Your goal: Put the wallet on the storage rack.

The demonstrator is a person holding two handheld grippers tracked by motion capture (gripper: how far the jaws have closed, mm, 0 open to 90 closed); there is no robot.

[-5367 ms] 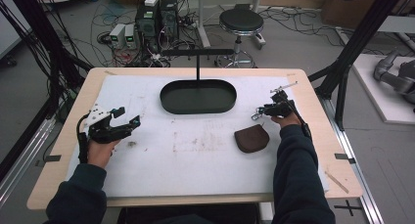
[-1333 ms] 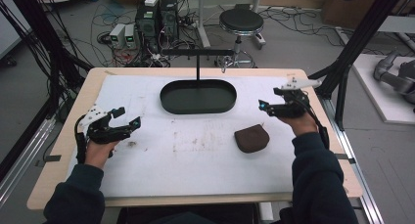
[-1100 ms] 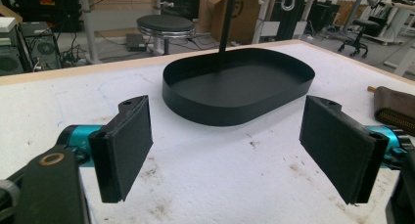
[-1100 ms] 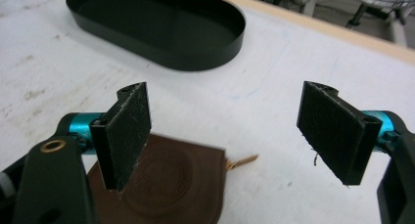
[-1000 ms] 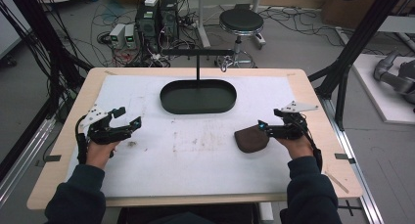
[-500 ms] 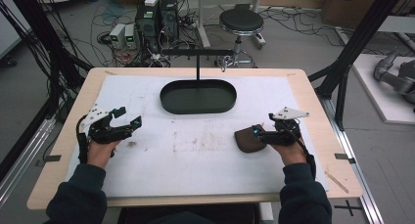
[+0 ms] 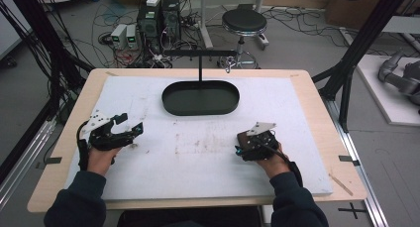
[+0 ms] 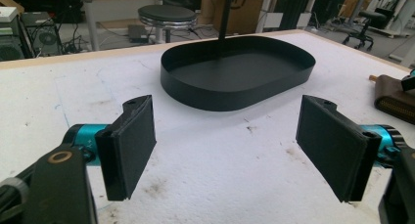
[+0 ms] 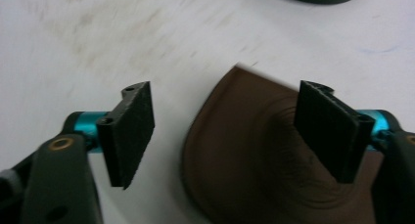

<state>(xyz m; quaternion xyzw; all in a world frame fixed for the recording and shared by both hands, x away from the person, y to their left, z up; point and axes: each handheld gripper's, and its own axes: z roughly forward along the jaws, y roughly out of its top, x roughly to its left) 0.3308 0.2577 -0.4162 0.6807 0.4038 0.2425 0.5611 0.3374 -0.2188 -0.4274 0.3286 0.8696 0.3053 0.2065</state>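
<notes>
High view: white foam sheet [image 7: 208, 152] covers the wooden counter [image 7: 317, 113]. Black oval tray [image 7: 200, 97] sits at upper centre of the frame, with a thin black post rising from its far rim to a horizontal bar.

Left gripper [image 7: 132, 130] at lower left of the frame, held just above the sheet, pointing toward frame right. Left gripper view: jaws spread wide, nothing between them; stained white sheet below, tray [image 8: 235, 75] ahead at centre, a corner of the brown pouch [image 8: 394, 97] at the right edge.

Right gripper [image 7: 242, 146] at lower right of centre in the high view, directly over the brown pouch [image 7: 244, 137]; only a dark sliver of the pouch shows at the gripper's upper left. Right gripper view: jaws spread apart. Pouch [image 9: 254, 150] lies flat on the sheet, filling lower centre to right of the frame. Right-hand jaw sits over the pouch's surface; left-hand jaw stands over bare sheet just beside the pouch's curved edge. Cannot tell whether either pad touches the pouch. View is motion-blurred.
</notes>
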